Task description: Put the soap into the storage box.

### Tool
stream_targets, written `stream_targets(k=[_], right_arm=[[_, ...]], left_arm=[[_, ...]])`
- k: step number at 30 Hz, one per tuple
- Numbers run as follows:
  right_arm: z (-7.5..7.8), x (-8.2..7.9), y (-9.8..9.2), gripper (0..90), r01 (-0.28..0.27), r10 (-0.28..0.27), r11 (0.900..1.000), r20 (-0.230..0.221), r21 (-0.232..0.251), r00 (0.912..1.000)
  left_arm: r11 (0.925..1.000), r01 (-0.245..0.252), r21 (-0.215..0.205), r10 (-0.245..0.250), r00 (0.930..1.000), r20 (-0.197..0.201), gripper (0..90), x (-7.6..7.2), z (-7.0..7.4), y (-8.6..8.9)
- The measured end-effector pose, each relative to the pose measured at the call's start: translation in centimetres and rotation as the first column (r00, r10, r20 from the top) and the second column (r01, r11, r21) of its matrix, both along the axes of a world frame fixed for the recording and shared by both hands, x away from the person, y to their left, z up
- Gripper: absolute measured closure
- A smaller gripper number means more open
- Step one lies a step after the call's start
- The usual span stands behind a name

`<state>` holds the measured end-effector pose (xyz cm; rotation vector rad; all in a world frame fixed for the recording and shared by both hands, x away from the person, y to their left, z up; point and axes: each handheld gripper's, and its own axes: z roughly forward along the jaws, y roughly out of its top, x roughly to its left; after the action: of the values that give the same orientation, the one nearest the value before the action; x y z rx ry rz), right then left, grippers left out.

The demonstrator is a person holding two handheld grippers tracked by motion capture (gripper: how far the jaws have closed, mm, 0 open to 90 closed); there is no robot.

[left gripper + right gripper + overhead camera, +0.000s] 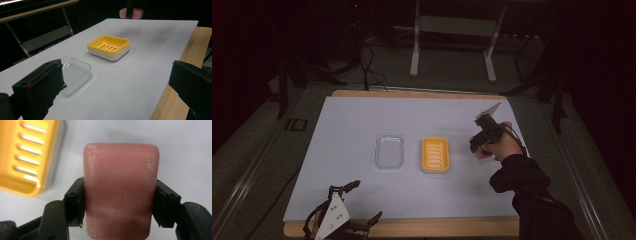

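A pink bar of soap (120, 190) sits between the two black jaws of my right gripper (120, 206), whose pads press on its long sides. A hand in a dark sleeve holds that gripper (477, 144) above the white mat, to the right of the yellow soap dish (435, 154). The dish has a slotted yellow tray (108, 46) on a white base and nothing lies in it. In the left gripper view the soap (140, 13) shows far off, behind the dish. My left gripper (367, 200) lies at the table's front left edge, jaws wide apart with nothing between them.
A clear plastic tray (389, 151) lies just left of the yellow dish. The white mat (352, 120) covers a wooden board (437, 227). Cables and a metal table frame (452, 30) stand beyond the far edge in the dark.
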<state>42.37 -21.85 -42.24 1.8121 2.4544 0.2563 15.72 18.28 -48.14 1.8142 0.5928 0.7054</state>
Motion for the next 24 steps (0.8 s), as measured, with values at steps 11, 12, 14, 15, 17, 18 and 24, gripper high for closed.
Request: stream_targets(k=[11, 12, 14, 15, 17, 18, 24], right_arm=[[1.7, -0.6, 4.9, 37.6, -0.01, 0.007, 0.998, 0.041, 0.068, 0.9991], [1.9, -0.7, 5.4, 37.6, -0.009, 0.006, 0.998, 0.053, 0.066, 0.9986], [2.1, -0.9, 6.2, 37.6, 0.003, -0.008, 0.998, 0.071, 0.068, 0.9975], [2.2, -1.0, 6.6, 37.6, 0.014, -0.02, 0.997, 0.084, 0.073, 0.9963], [2.4, -1.1, 7.5, 37.6, 0.024, -0.032, 0.996, 0.097, 0.084, 0.9948], [2.4, -1.2, 7.8, 37.6, 0.042, -0.054, 0.993, 0.112, 0.106, 0.9922], [2.0, -1.6, 9.8, 37.6, 0.109, -0.132, 0.983, 0.155, 0.148, 0.979]], left_arm=[[1.0, -0.002, 0.001, 0.002, 1.0, 0.001, 0.5, 0.0, 0.0, 0.0], [1.0, -0.002, 0.001, 0.002, 1.0, 0.002, 0.5, 0.0, 0.0, 0.0], [1.0, -0.003, 0.002, 0.003, 1.0, 0.003, 0.5, 0.0, 0.0, 0.0], [1.0, -0.003, 0.002, 0.003, 1.0, 0.004, 0.5, 0.0, 0.0, 0.0], [1.0, -0.004, 0.004, 0.004, 1.0, 0.002, 0.5, 0.0, 0.0, 0.0], [1.0, -0.004, 0.005, 0.004, 1.0, 0.003, 0.5, 0.0, 0.0, 0.0], [1.0, -0.005, 0.005, 0.005, 1.0, 0.006, 0.5, 0.0, 0.0, 0.0]])
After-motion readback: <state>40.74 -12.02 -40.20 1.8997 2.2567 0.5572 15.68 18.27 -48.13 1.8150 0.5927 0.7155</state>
